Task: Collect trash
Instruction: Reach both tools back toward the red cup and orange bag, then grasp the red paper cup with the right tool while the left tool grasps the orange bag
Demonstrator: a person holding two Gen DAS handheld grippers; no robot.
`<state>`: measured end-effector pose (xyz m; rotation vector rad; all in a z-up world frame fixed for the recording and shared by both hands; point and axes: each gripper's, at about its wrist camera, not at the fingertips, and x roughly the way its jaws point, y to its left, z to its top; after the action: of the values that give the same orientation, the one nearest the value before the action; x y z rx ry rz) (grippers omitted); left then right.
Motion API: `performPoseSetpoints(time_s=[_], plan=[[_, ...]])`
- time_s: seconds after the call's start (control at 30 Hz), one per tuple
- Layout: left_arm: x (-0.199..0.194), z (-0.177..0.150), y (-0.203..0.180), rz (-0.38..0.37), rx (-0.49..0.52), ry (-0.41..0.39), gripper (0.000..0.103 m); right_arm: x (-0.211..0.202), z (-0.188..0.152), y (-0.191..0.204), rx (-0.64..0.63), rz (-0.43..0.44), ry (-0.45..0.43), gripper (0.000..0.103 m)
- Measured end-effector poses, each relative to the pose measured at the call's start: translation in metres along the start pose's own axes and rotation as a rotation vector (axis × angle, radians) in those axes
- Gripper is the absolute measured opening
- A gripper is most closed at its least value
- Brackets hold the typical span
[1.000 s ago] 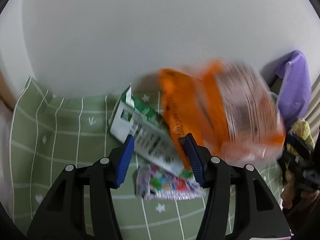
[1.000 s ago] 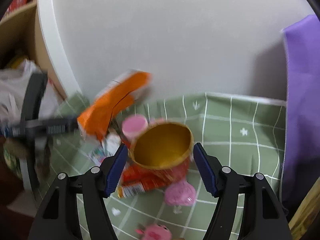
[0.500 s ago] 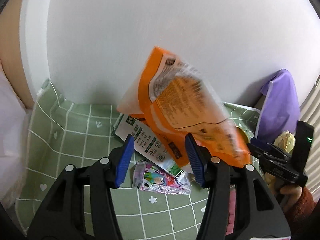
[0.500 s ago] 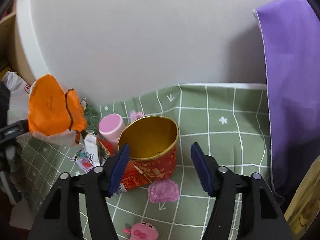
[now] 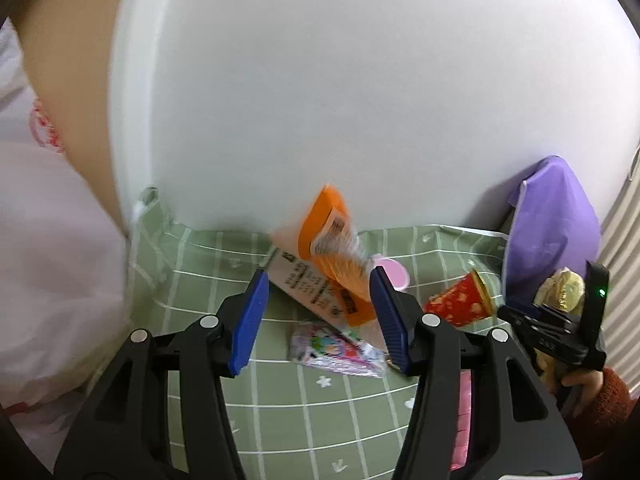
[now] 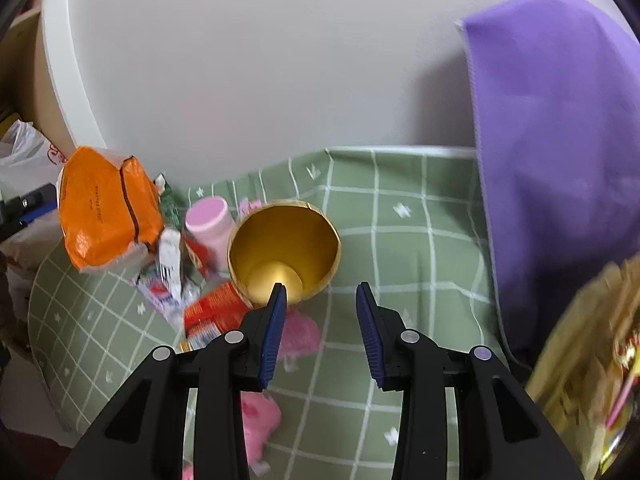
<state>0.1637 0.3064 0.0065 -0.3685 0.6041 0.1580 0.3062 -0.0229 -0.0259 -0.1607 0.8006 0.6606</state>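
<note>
At the far left edge of your green grid-patterned cloth surface [image 6: 400, 240] sits a white plastic bag [image 6: 24, 152]. Your left hand-held gripper [image 5: 316, 300] has its blue-padded jaws spread wide; whether the blurred crinkled orange snack bag [image 5: 336, 252] touches its right pad you cannot tell. Through the right wrist camera that orange bag [image 6: 104, 208] is at the left of the trash pile. Below it lie a white carton with printed text [image 5: 308, 284] and a colourful flat wrapper [image 5: 332, 350]. Just right of them stand a pink-capped bottle [image 6: 210, 220] and a tipped red paper cup with gold lining [image 6: 284, 252], its mouth facing your right hand-held gripper [image 6: 320, 292]. That gripper is open with nothing in it, its left pad just in front of the cup's rim. A pink crumpled wrapper [image 6: 298, 336] lies near, under that pad. A purple cloth [image 6: 560, 160] hangs at the far right.
</note>
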Motion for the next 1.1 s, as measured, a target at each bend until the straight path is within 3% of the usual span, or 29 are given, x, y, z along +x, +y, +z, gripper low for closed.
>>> performPoseSetpoints(time_s=[0.07, 0.1, 0.27, 0.37, 0.43, 0.7, 0.77, 0.93, 1.1], plan=[[-0.003, -0.004, 0.007, 0.004, -0.017, 0.002, 0.050, -0.004, -0.010, -0.004, 0.010, 0.010, -0.006, 0.041], [-0.004, -0.008, 0.013, 0.011, -0.039, 0.006, 0.050, -0.006, -0.015, -0.005, 0.015, 0.027, -0.008, 0.050], [0.005, -0.024, 0.029, 0.063, -0.067, 0.050, 0.050, -0.015, -0.026, -0.001, 0.014, 0.092, -0.032, 0.067], [0.016, -0.038, 0.033, 0.096, -0.060, 0.097, 0.050, -0.010, -0.018, 0.006, 0.011, 0.115, -0.015, 0.067], [0.021, -0.047, 0.035, 0.107, -0.063, 0.119, 0.050, 0.000, -0.007, 0.014, -0.003, 0.079, -0.031, 0.067], [0.022, -0.068, 0.045, 0.145, -0.128, 0.141, 0.050, 0.079, 0.024, 0.026, 0.073, 0.020, 0.005, 0.067], [0.021, -0.071, 0.051, 0.135, -0.166, 0.146, 0.051, 0.090, 0.027, 0.026, 0.073, 0.035, 0.029, 0.052], [0.033, -0.075, 0.066, 0.134, -0.209, 0.170, 0.056, 0.071, 0.023, 0.023, 0.074, 0.040, 0.003, 0.045], [0.056, -0.050, 0.069, 0.179, -0.141, 0.137, 0.056, 0.040, 0.010, 0.015, 0.082, 0.040, -0.019, 0.045]])
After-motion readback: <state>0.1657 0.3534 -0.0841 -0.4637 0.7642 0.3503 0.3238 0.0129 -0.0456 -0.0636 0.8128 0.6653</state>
